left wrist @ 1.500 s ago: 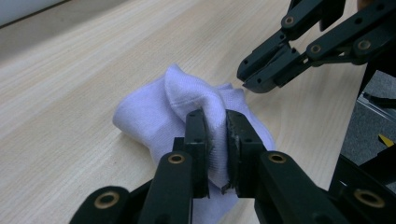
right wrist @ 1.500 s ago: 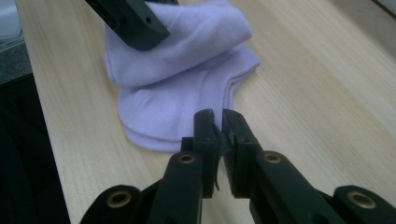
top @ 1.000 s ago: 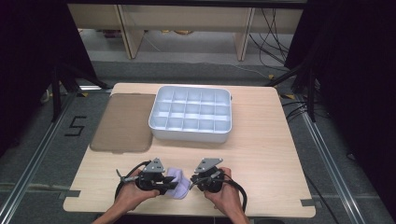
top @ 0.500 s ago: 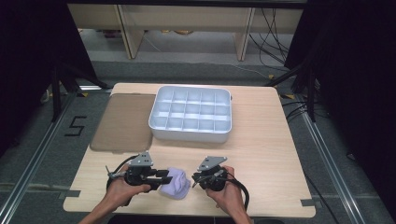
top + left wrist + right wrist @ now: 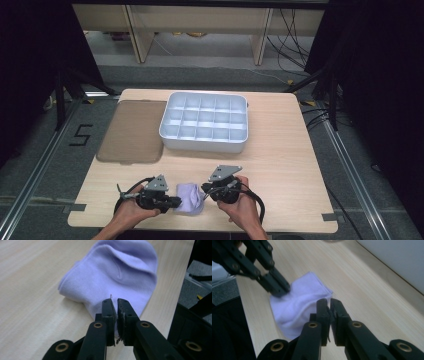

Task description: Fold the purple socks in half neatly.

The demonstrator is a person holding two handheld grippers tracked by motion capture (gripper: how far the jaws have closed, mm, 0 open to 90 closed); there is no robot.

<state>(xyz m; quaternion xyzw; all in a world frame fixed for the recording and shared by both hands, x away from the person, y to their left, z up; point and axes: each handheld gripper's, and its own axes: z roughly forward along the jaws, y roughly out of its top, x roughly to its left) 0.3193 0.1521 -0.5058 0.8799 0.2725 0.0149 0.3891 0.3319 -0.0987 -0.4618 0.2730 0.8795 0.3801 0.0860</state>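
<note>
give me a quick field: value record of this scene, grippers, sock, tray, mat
work in hand: both grippers pinch a lilac sock near the table's front edge
left gripper: jaws have just been closing, now shut on the sock's edge
right gripper: jaws shut on the sock's opposite side
sock state: bunched, lying on the wood between the two grippers
tray: white, divided into compartments, all look empty, farther back at table centre
mat: brown, flat, left of the tray
</note>
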